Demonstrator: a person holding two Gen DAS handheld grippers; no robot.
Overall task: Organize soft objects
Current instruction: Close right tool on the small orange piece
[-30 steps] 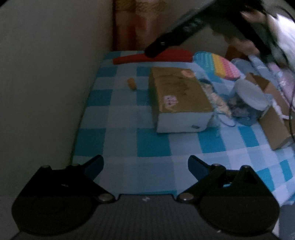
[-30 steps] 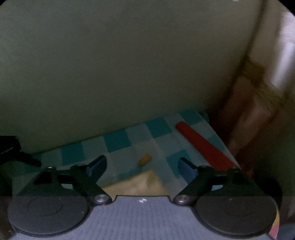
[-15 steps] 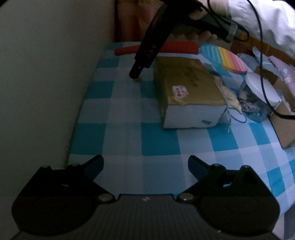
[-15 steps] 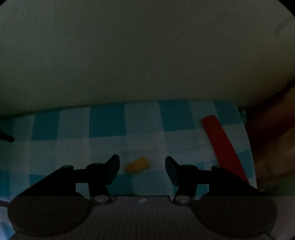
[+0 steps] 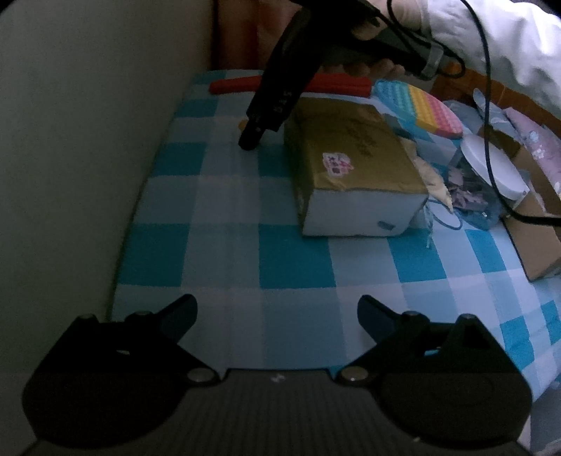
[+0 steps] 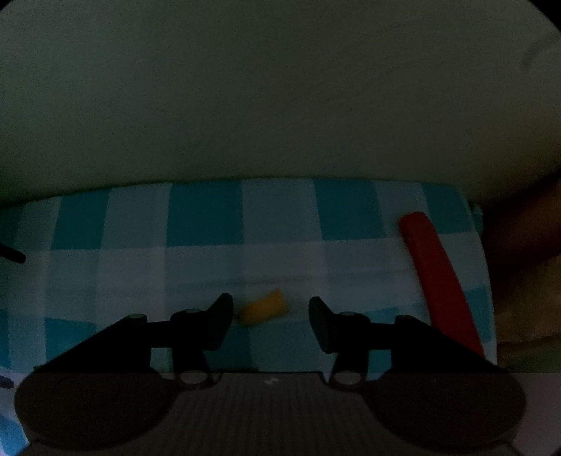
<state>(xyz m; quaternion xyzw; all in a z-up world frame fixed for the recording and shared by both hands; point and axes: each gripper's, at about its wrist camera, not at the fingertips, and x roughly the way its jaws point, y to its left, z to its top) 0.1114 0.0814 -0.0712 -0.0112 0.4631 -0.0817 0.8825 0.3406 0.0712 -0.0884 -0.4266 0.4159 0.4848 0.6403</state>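
Right gripper [image 6: 270,317]: the jaws are closing, with a small orange piece [image 6: 263,308] between them. The pads do not yet press on it; a gap shows on its right side, while its left end lies just beside the left pad. The piece rests on the desk [image 6: 196,273], which is covered by a blue-and-white checked cloth. Its long axis runs across the jaw gap, tilted slightly: the wider, squared end points up and right, the narrower end down and left.

A long red strip [image 6: 438,277] lies well to the right of the jaws, its long axis running from near the wall down toward the desk's right edge.

Left gripper [image 5: 277,310]: the jaws stand wide apart with nothing between them, above bare cloth.

The left wrist view shows what the right view does not: the right gripper [image 5: 250,140] pointing steeply down at the desk, hiding nearly all of the orange piece [image 5: 242,123]; a hand [image 5: 392,14] in a white sleeve gripping it; a tan-and-white box [image 5: 354,168] just right of it; a multicoloured bubble pad [image 5: 424,105]; a clear jar [image 5: 487,189] with a white lid; a cardboard box [image 5: 536,238]. There the red strip [image 5: 336,84] lies along the far edge.
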